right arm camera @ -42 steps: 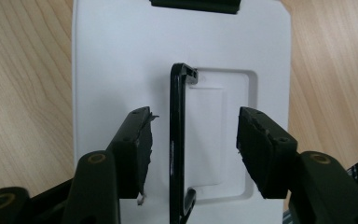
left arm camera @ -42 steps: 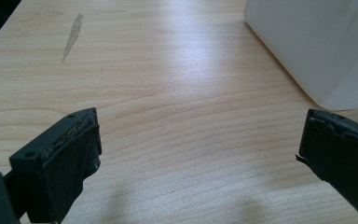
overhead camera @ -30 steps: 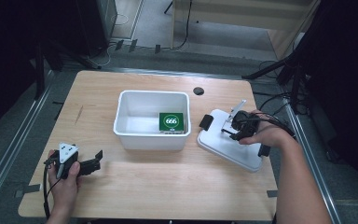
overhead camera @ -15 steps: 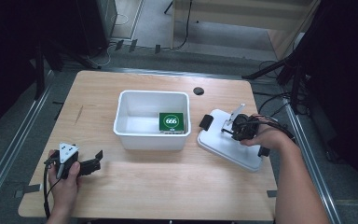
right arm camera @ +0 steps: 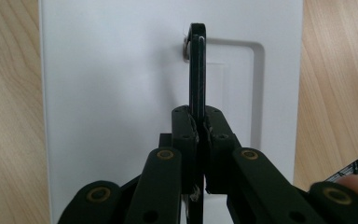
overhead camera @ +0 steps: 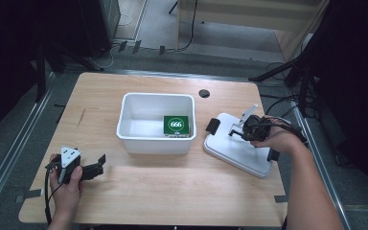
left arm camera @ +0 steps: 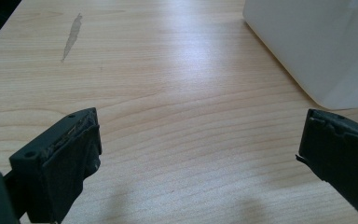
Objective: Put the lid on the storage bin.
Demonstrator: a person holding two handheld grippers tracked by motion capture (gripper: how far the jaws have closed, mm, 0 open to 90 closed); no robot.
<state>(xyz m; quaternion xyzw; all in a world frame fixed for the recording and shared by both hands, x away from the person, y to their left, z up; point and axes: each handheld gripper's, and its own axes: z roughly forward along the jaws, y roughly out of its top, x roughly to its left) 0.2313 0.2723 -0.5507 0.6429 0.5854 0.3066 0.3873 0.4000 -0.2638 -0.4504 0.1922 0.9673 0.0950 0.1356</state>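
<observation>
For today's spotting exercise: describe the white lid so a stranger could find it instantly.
Start at the wooden table and find the white bin at its centre. Right of it lies the lid, flat, white, with black clips; the right gripper pinches its upright black handle.

This looks like a lab or recording studio set up for filming. A pale wooden table [overhead camera: 172,191] stands alone on grey floor between metal floor rails [overhead camera: 9,158], with black stands [overhead camera: 306,72] at two o'clock, taped-down cables [overhead camera: 139,45] at twelve, and dark surroundings.
</observation>
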